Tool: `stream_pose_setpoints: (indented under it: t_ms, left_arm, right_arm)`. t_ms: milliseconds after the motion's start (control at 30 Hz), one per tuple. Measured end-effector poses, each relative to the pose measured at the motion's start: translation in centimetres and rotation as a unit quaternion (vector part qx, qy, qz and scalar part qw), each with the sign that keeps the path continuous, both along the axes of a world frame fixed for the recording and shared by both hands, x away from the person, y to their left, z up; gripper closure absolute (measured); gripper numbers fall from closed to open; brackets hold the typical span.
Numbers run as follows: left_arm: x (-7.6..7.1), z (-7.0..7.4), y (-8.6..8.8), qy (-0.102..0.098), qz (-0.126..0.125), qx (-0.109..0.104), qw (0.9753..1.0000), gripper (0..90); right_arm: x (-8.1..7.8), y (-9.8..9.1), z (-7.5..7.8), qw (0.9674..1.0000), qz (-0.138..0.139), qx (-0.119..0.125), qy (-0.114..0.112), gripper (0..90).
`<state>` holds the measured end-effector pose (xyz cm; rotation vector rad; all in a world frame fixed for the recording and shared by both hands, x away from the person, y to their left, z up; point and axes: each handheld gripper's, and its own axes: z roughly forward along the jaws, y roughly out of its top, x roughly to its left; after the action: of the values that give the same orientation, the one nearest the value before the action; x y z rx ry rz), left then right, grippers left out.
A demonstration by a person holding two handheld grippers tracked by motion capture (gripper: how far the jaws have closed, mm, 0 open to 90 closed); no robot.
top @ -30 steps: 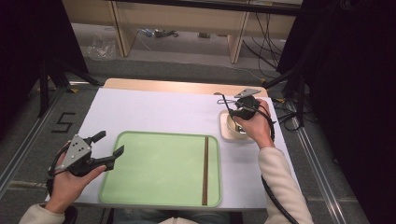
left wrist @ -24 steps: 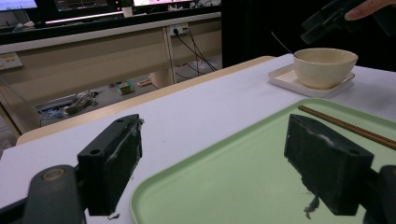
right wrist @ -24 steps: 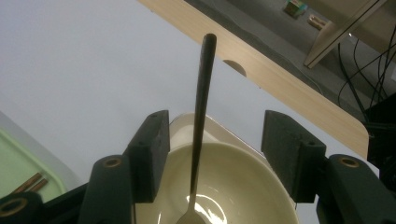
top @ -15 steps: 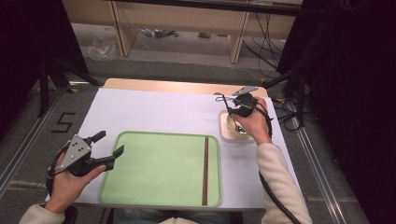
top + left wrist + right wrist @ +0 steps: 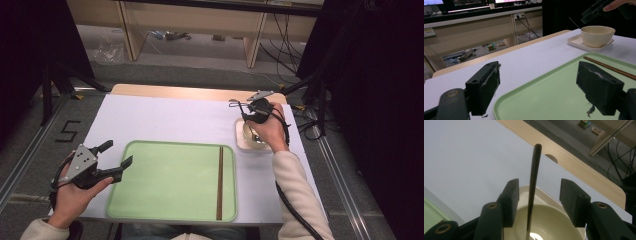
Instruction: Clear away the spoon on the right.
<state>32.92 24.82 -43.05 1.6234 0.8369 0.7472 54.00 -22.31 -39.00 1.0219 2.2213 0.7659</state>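
The right gripper (image 5: 249, 116) hovers over a cream ceramic bowl (image 5: 597, 35) at the far right of the table, held from above by the person's right hand (image 5: 270, 131). In the right gripper view its two black jaws stand apart, and a thin dark handle of a utensil (image 5: 533, 182) rises out of the bowl between them, nearer the left jaw; whether either pad touches it cannot be told, so the jaws are spread with nothing clearly in their grip. The bowl sits on a small square cream saucer (image 5: 576, 42), which rests on the white tabletop (image 5: 170, 120) just beyond the right far corner of a tray.

The left gripper (image 5: 116, 158) is at the near left, held in the person's left hand (image 5: 72, 197) with its grey three-cornered plate uppermost. Its jaws are wide apart and hold nothing; in the left gripper view one jaw is over the bare white tabletop and the other over the pale green rectangular plastic tray (image 5: 170, 182).

The tray lies at the near middle of the table. A pair of dark brown wooden chopsticks (image 5: 220, 182) lies on it along its right side, running near to far, well apart from the left gripper.
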Motion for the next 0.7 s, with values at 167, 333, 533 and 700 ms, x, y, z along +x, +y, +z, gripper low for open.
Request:
stream_pose_setpoints:
  t_ms: [167, 333, 533, 700]
  left_arm:
    - [0.0, 0.0, 0.0, 0.001, 0.000, -0.001, 1.0000, 18.7]
    - [0.0, 0.0, 0.0, 0.001, 0.000, 0.001, 1.0000, 18.7]
    - [0.0, 0.0, 0.0, 0.001, 0.000, 0.001, 1.0000, 18.7]
    - [0.0, 0.0, 0.0, 0.001, 0.000, -0.001, 1.0000, 18.7]
  right_arm:
    - [0.4, 0.2, -0.3, 0.9999, -0.002, 0.000, 0.010, 55.4]
    - [0.9, 0.5, -0.7, 0.9999, 0.003, -0.001, 0.013, 59.8]
    - [1.4, 0.8, -0.9, 0.9998, 0.004, -0.005, 0.018, 64.0]
    - [1.6, 0.9, -0.9, 0.9997, 0.003, -0.007, 0.025, 67.6]
